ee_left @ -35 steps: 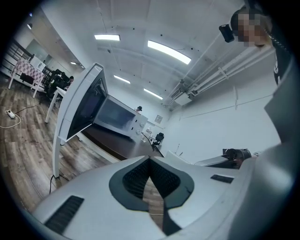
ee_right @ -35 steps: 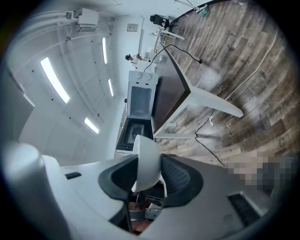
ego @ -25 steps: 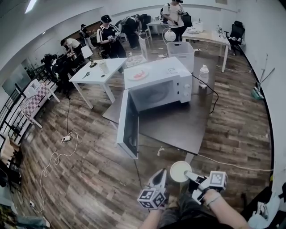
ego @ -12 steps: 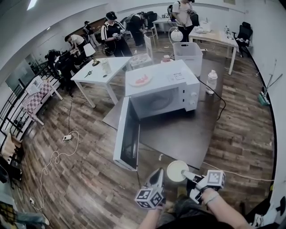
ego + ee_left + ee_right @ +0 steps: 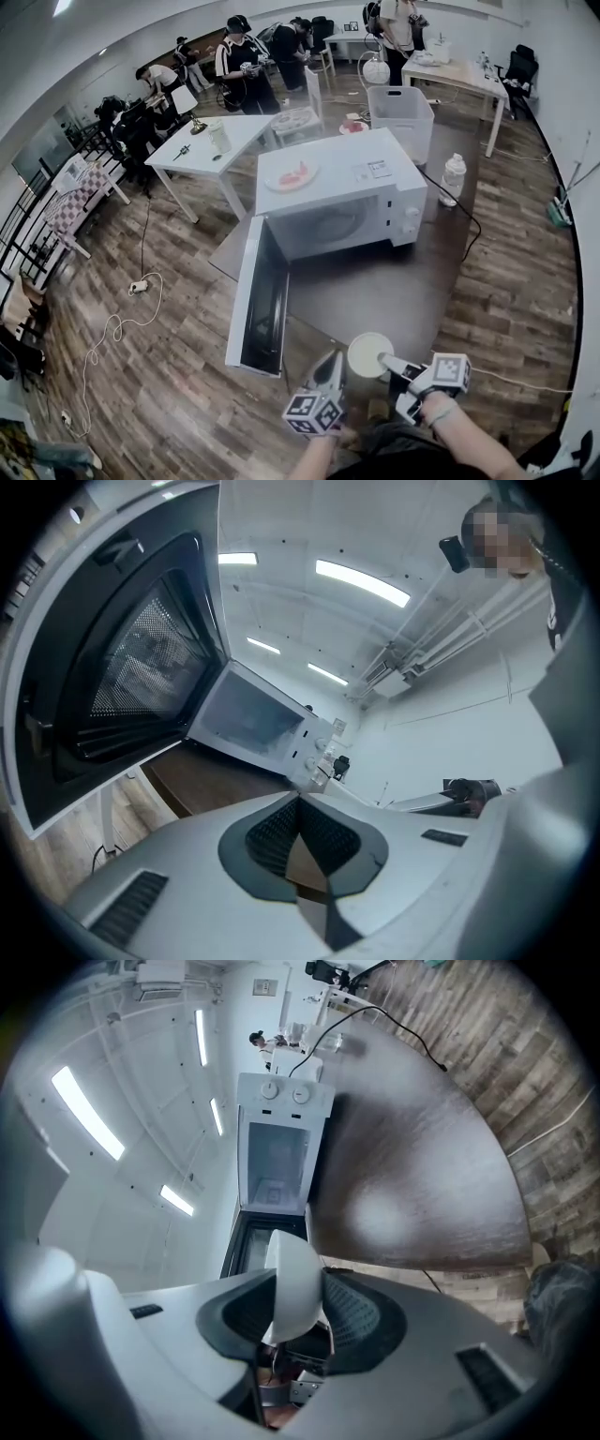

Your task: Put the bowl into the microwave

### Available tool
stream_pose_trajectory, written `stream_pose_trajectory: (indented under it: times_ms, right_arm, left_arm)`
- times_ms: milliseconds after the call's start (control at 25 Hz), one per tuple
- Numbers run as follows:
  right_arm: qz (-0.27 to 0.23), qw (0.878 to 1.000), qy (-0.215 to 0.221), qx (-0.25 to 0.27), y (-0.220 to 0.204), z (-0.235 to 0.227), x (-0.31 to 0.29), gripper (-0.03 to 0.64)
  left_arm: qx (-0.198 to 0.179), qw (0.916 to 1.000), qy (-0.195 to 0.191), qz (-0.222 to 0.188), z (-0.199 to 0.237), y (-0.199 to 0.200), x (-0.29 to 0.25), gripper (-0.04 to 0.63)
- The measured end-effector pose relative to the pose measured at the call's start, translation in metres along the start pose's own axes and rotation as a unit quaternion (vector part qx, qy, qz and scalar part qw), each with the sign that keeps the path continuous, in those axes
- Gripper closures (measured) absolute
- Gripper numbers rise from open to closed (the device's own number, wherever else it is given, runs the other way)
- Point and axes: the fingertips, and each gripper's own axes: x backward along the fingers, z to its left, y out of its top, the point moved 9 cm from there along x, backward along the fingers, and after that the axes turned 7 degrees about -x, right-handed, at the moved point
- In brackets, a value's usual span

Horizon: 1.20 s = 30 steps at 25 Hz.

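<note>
A white microwave (image 5: 337, 192) stands on a dark table (image 5: 375, 281), and its door (image 5: 255, 300) hangs wide open toward me on the left. My right gripper (image 5: 389, 364) is shut on the rim of a white bowl (image 5: 368, 354), held over the table's near edge. In the right gripper view the bowl (image 5: 295, 1274) sits edge-on between the jaws of the right gripper (image 5: 298, 1288), with the microwave's cavity (image 5: 279, 1162) ahead. My left gripper (image 5: 332, 364) is beside the bowl, shut and empty. In the left gripper view its tips (image 5: 300, 803) meet, and the open door (image 5: 122, 667) fills the left.
A plate with red food (image 5: 291, 176) lies on top of the microwave. A clear plastic bin (image 5: 403, 108) and a water bottle (image 5: 452, 178) stand behind and to its right. A white table (image 5: 211, 141) and several people are at the back. A cable (image 5: 122, 323) runs over the floor at left.
Both grippers have travelled toward the microwave together with the head camera, so the table and open door now appear closer. The bowl stays gripped in the right gripper.
</note>
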Motion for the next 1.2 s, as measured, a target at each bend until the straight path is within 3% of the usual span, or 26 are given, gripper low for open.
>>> stream_pose_trajectory:
  times_ms: [1200]
  right_arm:
    - [0.036,0.999,-0.003,0.000,0.090,0.005,-0.052,0.474]
  left_arm:
    - [0.003,0.9991,0.042,-0.008,0.020,0.006,-0.081,0.584]
